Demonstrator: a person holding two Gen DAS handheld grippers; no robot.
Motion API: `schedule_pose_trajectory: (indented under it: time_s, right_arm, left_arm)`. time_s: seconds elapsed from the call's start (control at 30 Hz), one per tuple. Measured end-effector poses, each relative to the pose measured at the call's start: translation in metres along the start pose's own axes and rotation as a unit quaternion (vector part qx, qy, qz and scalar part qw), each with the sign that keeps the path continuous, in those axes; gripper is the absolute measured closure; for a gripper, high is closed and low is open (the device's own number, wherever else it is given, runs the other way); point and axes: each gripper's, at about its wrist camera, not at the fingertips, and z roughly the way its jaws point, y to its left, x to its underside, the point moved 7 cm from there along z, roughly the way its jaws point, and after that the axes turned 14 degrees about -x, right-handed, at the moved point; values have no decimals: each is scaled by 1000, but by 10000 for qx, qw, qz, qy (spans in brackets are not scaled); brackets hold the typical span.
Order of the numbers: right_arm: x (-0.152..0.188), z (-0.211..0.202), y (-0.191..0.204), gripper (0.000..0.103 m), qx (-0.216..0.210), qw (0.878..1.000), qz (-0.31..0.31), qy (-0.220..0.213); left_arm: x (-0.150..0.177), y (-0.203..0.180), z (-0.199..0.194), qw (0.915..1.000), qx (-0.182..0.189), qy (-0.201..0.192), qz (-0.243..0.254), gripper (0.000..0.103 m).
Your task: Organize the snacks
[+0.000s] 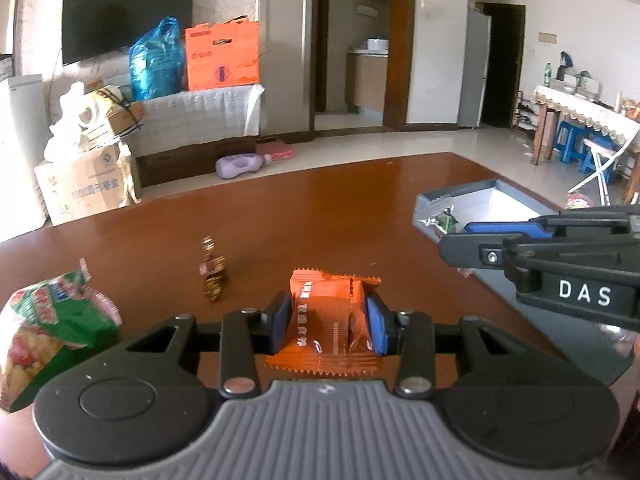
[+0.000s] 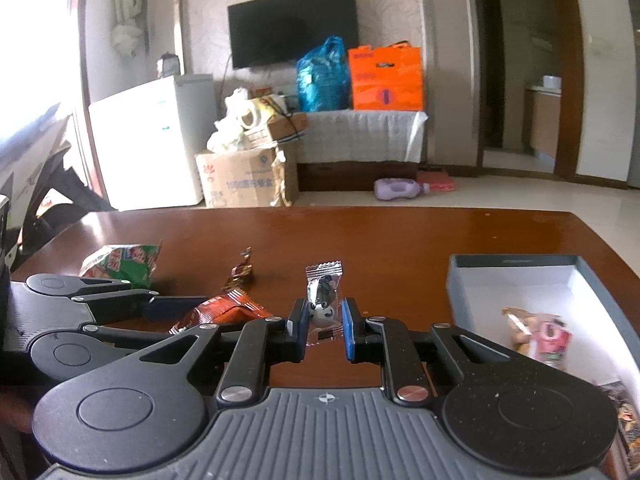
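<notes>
My left gripper (image 1: 329,322) is shut on an orange snack packet (image 1: 326,320) low over the brown table (image 1: 340,208). The packet also shows in the right wrist view (image 2: 224,312). My right gripper (image 2: 323,322) is shut on a clear-wrapped panda candy (image 2: 323,300), held upright. In the left wrist view the right gripper (image 1: 460,242) reaches in from the right, beside the grey box (image 1: 472,196). The grey box (image 2: 516,262) with a white inside holds a few wrapped snacks (image 2: 540,332).
A green snack bag (image 1: 52,320) lies at the table's left, also in the right wrist view (image 2: 124,264). A small gold-brown candy (image 1: 214,276) sits mid-table, also in the right wrist view (image 2: 240,272). Beyond the table are cardboard boxes, a TV and a fridge.
</notes>
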Motion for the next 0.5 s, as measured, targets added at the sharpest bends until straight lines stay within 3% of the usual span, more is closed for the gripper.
schedule_pose_trajectory:
  time_s: [0.5]
  right_arm:
    - [-4, -60, -59, 83, 550, 9975, 346, -279]
  left_arm:
    - [-22, -106, -12, 9985, 508, -159, 155, 64]
